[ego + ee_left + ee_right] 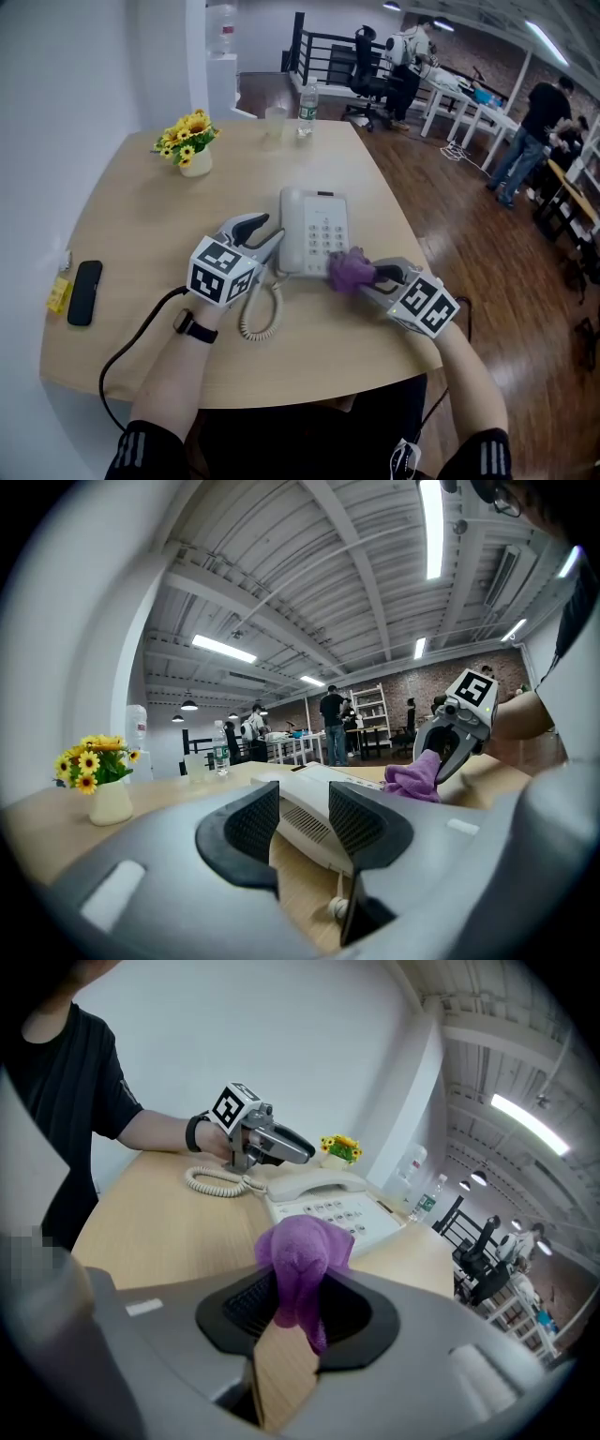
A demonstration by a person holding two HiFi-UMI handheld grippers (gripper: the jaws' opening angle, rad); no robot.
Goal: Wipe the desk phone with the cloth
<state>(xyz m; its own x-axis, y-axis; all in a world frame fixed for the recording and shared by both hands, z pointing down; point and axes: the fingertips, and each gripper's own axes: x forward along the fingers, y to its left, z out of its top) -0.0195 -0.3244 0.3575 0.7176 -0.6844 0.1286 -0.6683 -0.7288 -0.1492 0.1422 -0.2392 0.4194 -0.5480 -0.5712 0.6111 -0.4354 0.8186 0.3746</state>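
Purple cloth [349, 270] clamped in the jaws of the right gripper [375, 275] at the near right corner of the desk phone [314, 246] on the wooden table [141, 234], left gripper [262, 232] open-jawed at the phone's left edge; looks barely started, keypad [325, 234] and handset [292, 220] yet to wipe.

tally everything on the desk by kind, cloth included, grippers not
desk phone: 1
purple cloth: 1
pot of yellow flowers: 1
water bottle: 1
clear cup: 1
flat black device: 1
small yellow item: 1
Total: 7
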